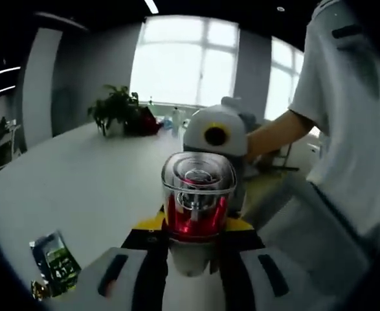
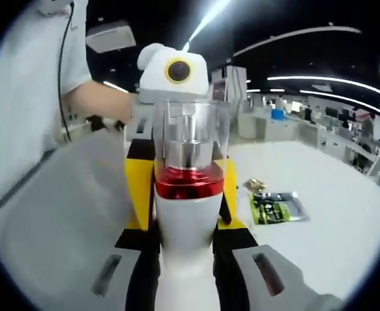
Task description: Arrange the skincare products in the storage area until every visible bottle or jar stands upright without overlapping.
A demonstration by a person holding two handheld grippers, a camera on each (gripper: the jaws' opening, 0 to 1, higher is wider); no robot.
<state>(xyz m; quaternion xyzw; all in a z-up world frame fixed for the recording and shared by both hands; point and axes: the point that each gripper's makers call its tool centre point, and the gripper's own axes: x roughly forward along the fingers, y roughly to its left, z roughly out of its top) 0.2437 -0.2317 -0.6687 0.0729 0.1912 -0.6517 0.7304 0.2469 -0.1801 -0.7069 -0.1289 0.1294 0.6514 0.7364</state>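
A skincare bottle [image 1: 197,204] with a clear cap, a red band and a white body stands between the yellow-tipped jaws of my left gripper [image 1: 195,223], which is shut on it. The right gripper view has a like bottle [image 2: 190,175] clamped at its red band by my right gripper [image 2: 184,188]. I cannot tell whether it is one bottle or two. In each view the other gripper sits close behind the cap: the right gripper [image 1: 215,133] and the left gripper [image 2: 173,68].
A green foil sachet [image 1: 55,262] [image 2: 277,207] lies on the white table [image 1: 79,181] [image 2: 332,220]. A grey panel [image 2: 60,220] [image 1: 306,233] lies on the person's side. A person in a white shirt [image 1: 351,116] [image 2: 28,97] stands close. A potted plant [image 1: 115,110] stands at the far edge.
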